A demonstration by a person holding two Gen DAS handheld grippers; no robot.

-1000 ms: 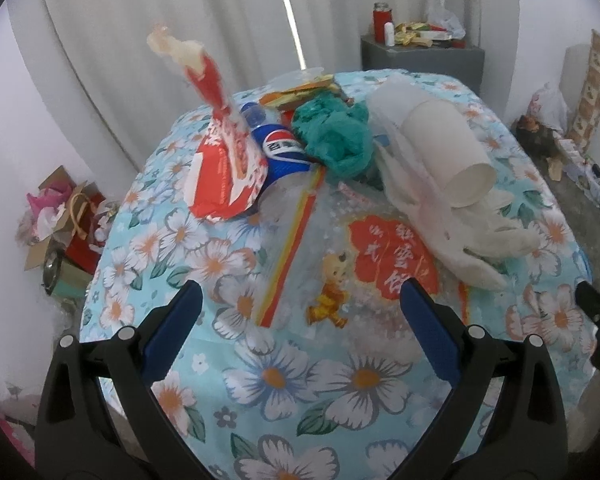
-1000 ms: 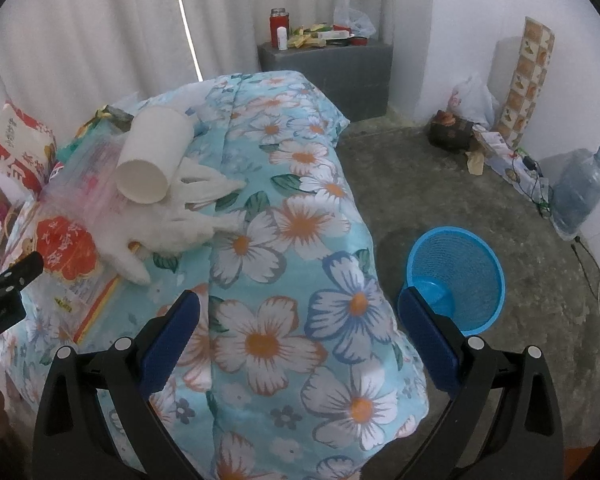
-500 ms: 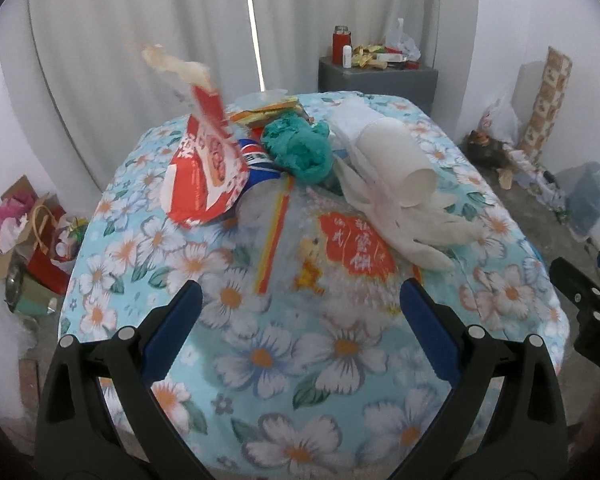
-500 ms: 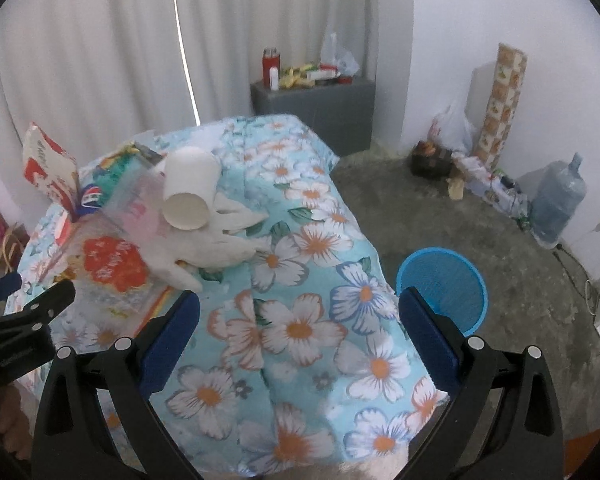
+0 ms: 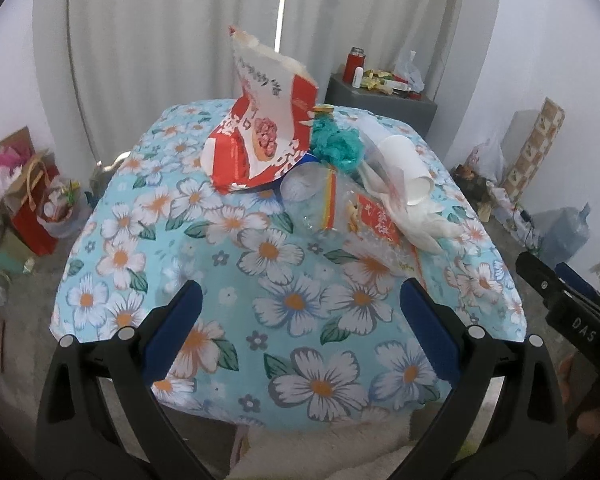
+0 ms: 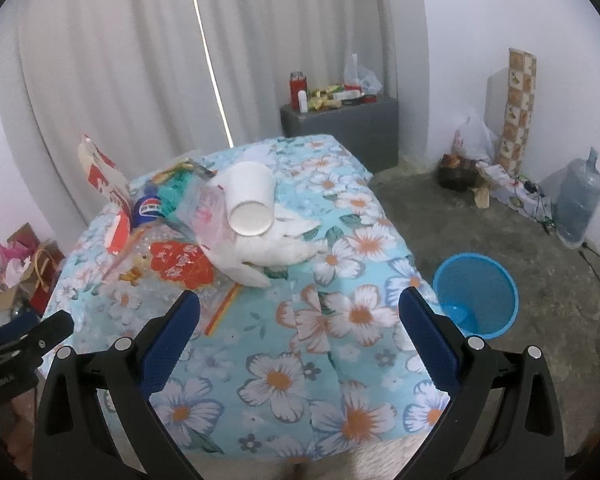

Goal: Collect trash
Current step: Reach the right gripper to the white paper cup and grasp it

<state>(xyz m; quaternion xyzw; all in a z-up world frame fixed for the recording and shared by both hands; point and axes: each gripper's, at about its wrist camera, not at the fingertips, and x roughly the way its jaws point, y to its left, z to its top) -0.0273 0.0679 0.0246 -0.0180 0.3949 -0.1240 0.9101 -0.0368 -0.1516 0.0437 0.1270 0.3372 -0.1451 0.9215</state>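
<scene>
Trash point(image 5: 340, 184) lies heaped at the table's point(image 5: 204, 280) far end; bin point(image 6: 476, 296) stands on the floor to its right. Both your grippers point(image 5: 296, 320) point(image 6: 300, 320) hang spread, empty. The cup point(image 6: 250, 200) lies loose atop the glove point(image 6: 268, 252); nudge it and it may roll off.

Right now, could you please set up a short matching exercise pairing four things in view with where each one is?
Things:
1. paper cup
2. blue basket
3. red flask
4. snack bag

Places:
A. on the floor, right of the table
B. standing up at the table's left
C. lying on a white glove
D. on the grey cabinet

Pairs: 1-C, 2-A, 3-D, 4-B
</scene>
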